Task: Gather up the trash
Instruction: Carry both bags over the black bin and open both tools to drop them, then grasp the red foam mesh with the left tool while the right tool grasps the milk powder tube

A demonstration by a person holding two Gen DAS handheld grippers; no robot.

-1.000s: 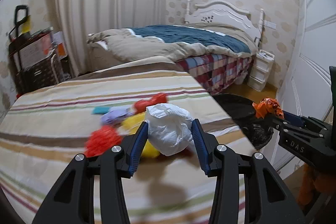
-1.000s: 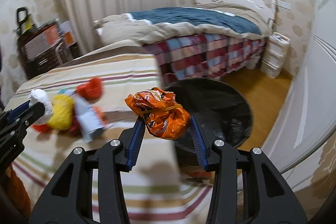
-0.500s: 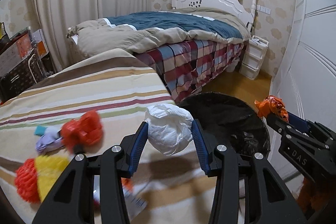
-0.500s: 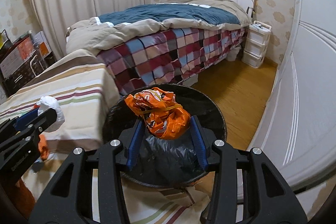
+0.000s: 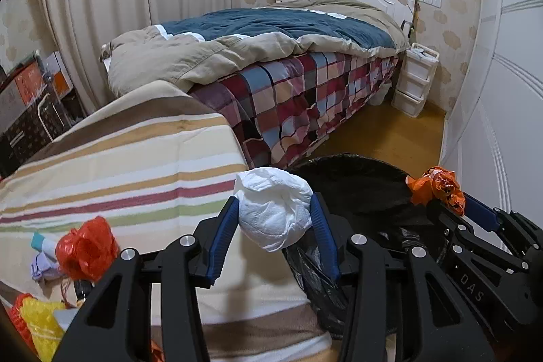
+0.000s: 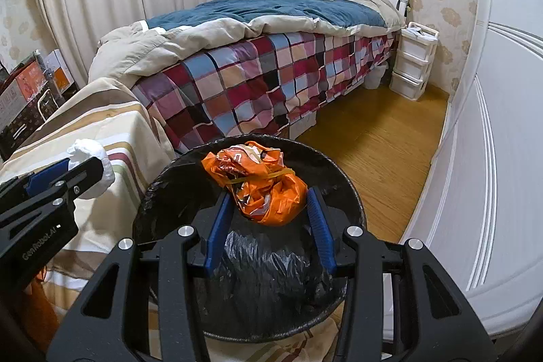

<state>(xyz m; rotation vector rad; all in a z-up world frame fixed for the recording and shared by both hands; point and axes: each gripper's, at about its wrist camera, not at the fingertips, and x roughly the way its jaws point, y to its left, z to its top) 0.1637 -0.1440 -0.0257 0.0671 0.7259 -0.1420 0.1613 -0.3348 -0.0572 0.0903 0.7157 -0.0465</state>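
Here, my right gripper (image 6: 269,212) clenches a light, crinkly orange wrapper (image 6: 261,182) mid-bulge above the bin (image 6: 163,192), while at nine o'clock my left gripper (image 5: 275,226) squeezes a soft white wad (image 5: 275,212).

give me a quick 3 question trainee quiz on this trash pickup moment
1. True or false: the right gripper holds the orange wrapper over the black-lined bin.
2. What do the left gripper's jaws clamp?
A. a red bag
B. a white crumpled wad
C. a yellow net
3. Fill in: the leftover trash, such as the red bag, lies on the ____ cover.

Key
1. true
2. B: the white crumpled wad
3. striped: the striped cover
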